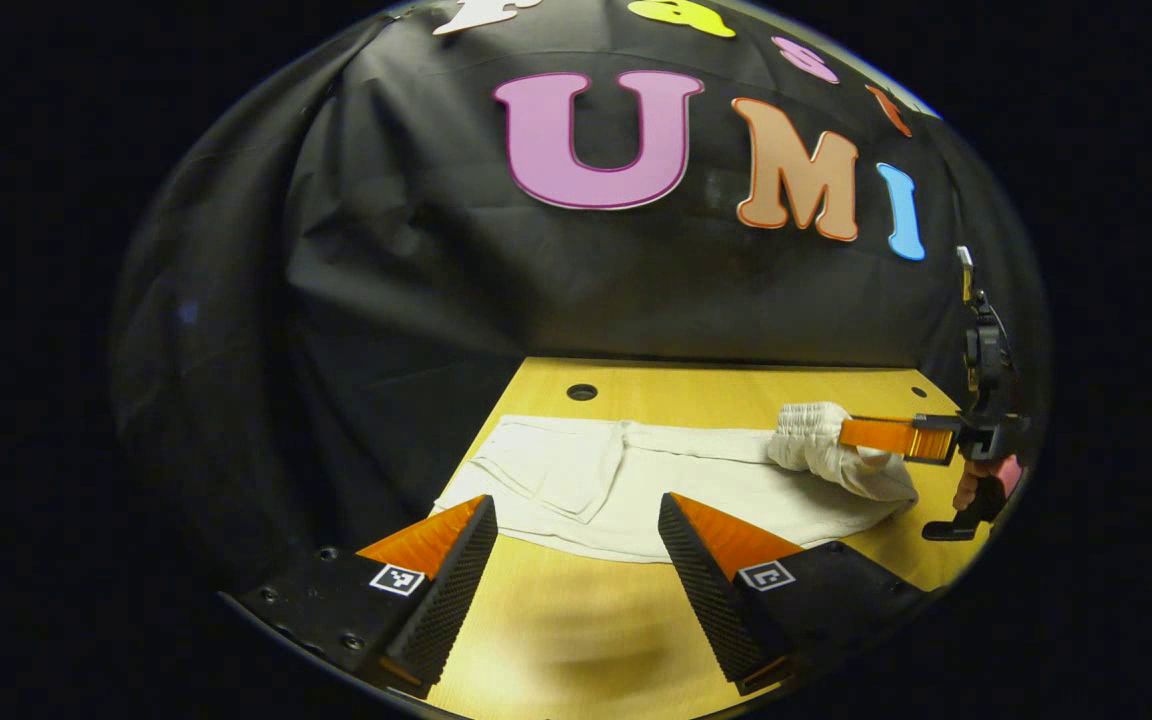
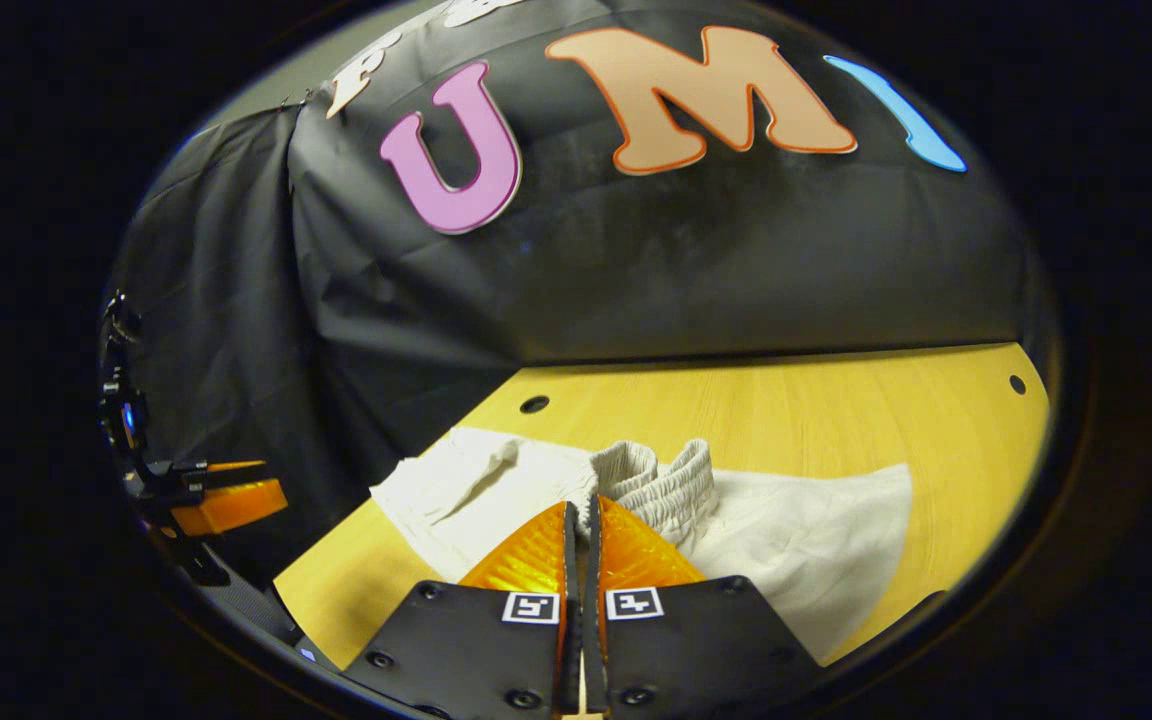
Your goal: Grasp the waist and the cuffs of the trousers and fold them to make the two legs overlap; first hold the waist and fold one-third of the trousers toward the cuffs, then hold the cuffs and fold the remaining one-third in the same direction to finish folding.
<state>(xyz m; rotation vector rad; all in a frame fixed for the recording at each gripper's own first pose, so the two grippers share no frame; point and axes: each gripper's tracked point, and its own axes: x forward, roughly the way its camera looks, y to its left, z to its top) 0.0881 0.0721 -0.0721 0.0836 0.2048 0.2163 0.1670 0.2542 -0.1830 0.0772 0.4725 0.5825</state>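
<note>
Nearest my left camera, left gripper [image 1: 576, 520] has fingers spread wide, nothing between them, hovering over the bare wooden table [image 1: 556, 640] just short of the trousers [image 1: 636, 490]. White trousers lie flat across the table, cuff end at the left near the wall. Right gripper [image 2: 581, 515] has fingers pressed together, pinching the elastic waist [image 2: 661, 480], which is bunched and lifted off the table. From the left gripper view I see that right gripper [image 1: 851, 435] clamped on the gathered waist [image 1: 816, 425], a hand [image 1: 981, 485] behind it
</note>
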